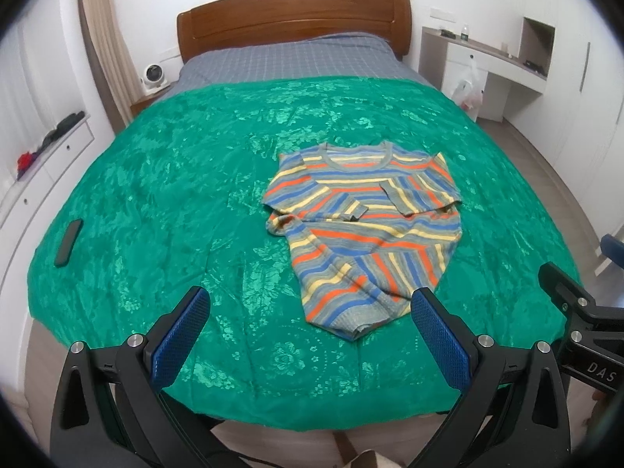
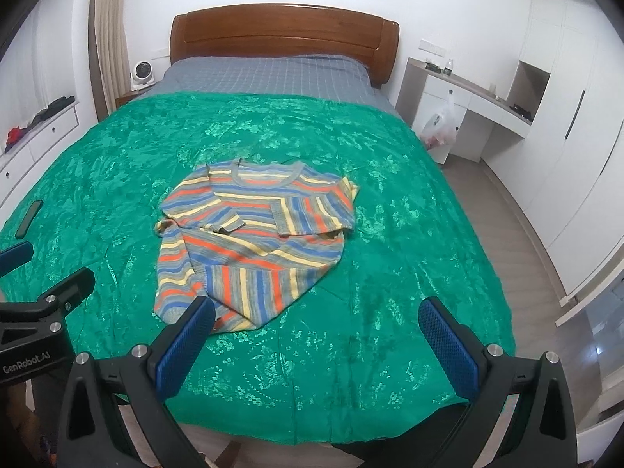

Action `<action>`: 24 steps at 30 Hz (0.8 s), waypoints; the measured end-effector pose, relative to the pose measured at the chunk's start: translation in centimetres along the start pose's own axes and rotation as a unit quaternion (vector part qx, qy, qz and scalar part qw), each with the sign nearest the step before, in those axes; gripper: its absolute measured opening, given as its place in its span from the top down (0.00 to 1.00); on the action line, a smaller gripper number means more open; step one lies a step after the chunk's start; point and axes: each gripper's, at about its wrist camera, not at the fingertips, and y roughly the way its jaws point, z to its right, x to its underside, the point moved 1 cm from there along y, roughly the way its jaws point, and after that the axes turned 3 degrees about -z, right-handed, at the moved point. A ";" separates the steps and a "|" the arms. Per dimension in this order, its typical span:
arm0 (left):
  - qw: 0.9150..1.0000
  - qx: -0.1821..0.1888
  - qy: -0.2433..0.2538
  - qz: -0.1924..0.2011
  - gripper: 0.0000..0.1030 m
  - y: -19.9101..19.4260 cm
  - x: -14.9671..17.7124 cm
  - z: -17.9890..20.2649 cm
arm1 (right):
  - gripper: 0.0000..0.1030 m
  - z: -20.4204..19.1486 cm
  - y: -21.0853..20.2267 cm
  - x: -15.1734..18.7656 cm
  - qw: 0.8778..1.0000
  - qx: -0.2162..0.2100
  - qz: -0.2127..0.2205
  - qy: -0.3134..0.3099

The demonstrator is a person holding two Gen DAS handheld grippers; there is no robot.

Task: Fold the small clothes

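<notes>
Left wrist view: the left gripper (image 1: 310, 308) hung over the near edge of the bed (image 1: 156, 179), jaws spread wide, holding nothing. The sweater (image 1: 362, 230) lay flat in the middle of the green cover, both sleeves already crossed in over the chest. Collar pointed at the headboard (image 1: 296, 19), hem toward the camera, so the long axis ran head-to-foot but skewed, with the hem drifting left.

Right wrist view: the right gripper (image 2: 316, 318) was just as wide open and empty, its left finger (image 2: 195, 323) right over the hem corner. The sweater (image 2: 253, 234) was the same here, collar away, hem near. A phone (image 2: 29, 218) sat well off to the left.

My guess is the next step was the bottom-up fold. I'd pinch both hem corners at once, lift evenly, and lay the hem just under the collar, squaring that skew so the sleeves stay tucked.
</notes>
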 end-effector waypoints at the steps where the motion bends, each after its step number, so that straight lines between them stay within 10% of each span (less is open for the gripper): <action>1: 1.000 0.000 0.000 0.000 0.00 0.0 0.0 0.0 | 0.00 0.0 0.0 0.0 1.000 0.000 0.000 -0.001; 24: 1.000 0.001 -0.001 -0.002 0.00 0.1 0.0 0.0 | 0.00 -0.6 -0.2 -0.3 1.000 0.019 0.004 -0.009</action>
